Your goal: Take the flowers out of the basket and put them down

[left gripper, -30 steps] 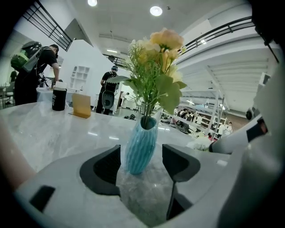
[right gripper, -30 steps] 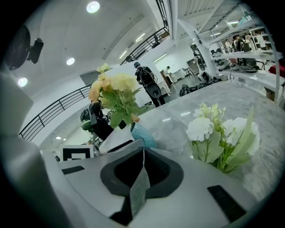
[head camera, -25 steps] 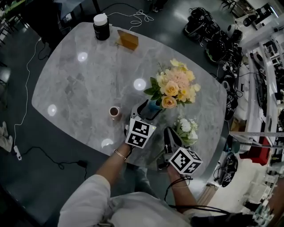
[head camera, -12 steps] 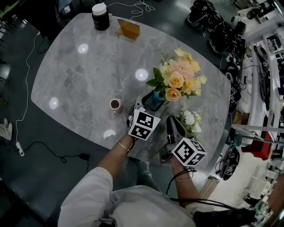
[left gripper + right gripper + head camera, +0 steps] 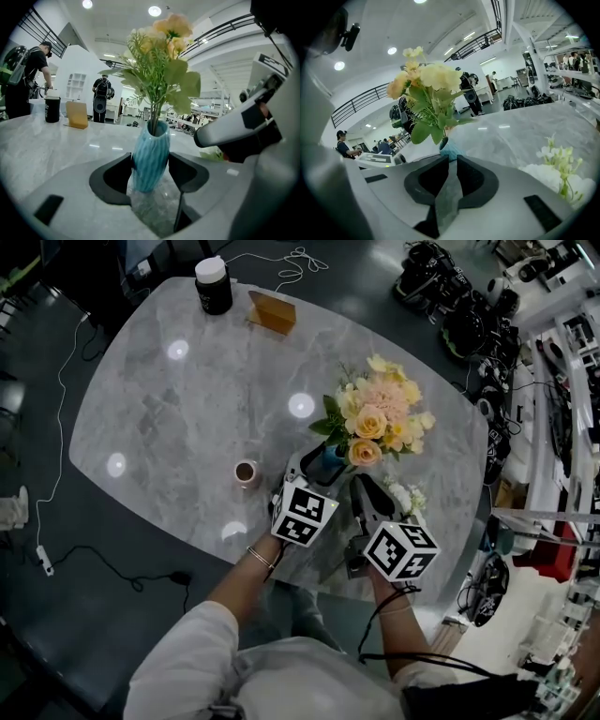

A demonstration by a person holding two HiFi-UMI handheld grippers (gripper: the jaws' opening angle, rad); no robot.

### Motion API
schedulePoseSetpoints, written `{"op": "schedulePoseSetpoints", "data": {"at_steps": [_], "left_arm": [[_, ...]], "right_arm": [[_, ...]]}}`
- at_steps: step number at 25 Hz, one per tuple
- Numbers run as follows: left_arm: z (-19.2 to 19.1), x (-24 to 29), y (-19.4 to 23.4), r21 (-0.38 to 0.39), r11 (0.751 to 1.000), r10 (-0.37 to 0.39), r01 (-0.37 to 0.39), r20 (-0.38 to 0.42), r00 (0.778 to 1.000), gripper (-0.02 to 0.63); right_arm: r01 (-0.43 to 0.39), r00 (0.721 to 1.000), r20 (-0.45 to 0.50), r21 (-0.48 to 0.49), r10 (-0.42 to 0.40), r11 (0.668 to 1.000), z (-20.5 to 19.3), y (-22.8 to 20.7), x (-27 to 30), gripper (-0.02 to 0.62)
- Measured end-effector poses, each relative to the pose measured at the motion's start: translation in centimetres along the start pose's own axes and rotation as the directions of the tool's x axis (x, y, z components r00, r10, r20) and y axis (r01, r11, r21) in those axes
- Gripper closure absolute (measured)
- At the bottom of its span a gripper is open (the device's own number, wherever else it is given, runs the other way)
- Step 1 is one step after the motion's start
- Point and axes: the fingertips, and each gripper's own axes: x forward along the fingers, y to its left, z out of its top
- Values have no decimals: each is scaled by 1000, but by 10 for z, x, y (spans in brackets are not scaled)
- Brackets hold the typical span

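The only markings that can be made out are the black-and-white square patterns on each gripper's cube; any label on the black cylindrical jar with a white lid point(image 5: 214, 285) at the far left edge of the grey marble oval table point(image 5: 178, 418) is too small to read. Just beside the jar stands a small amber, wedge-shaped stand point(image 5: 271, 312). A small round cup point(image 5: 246, 472) holding something dark sits near the table's near edge. To its right, a ribbed teal ceramic vase point(image 5: 150, 154) holds a bunch of yellow and peach artificial flowers with green leaves point(image 5: 373, 418). The left gripper point(image 5: 314, 468) has its jaws spread to either side of the vase's lower body. They have just been closing in on it, with the left pad at the vase's side and a sliver of space showing at the right pad. The right gripper point(image 5: 367, 491) lies just to the right of it, its jaws a narrow slit apart with only marble showing between them. A loose spray of white flowers with green stems point(image 5: 555, 168) lies on the marble near the table's near right edge, close beside the right gripper.
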Motion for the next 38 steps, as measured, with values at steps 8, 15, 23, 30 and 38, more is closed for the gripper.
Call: {"op": "schedulePoseSetpoints", "data": {"at_steps": [8, 15, 23, 30, 38], "left_arm": [[-1, 1, 0, 2, 1000, -9, 9, -8, 1000, 348], [-1, 1, -1, 9, 1000, -24, 24, -7, 1000, 350], [-1, 0, -1, 36, 999, -34, 35, -15, 999, 354], [-1, -1, -4, 50, 998, -41, 42, -23, 999, 356], [-2, -1, 0, 55, 998, -41, 43, -23, 999, 356]], "right_arm": [[-41, 999, -22, -34, 41, 999, 7, 6, 12, 530], [-46, 999, -16, -84, 45, 995, 16, 6, 21, 495], [-87, 996, 17, -130, 90, 988, 32, 15, 36, 485], [-99, 994, 38, -143, 105, 985, 40, 16, 42, 485], [-96, 991, 67, -207, 112, 974, 45, 23, 46, 518]]}}
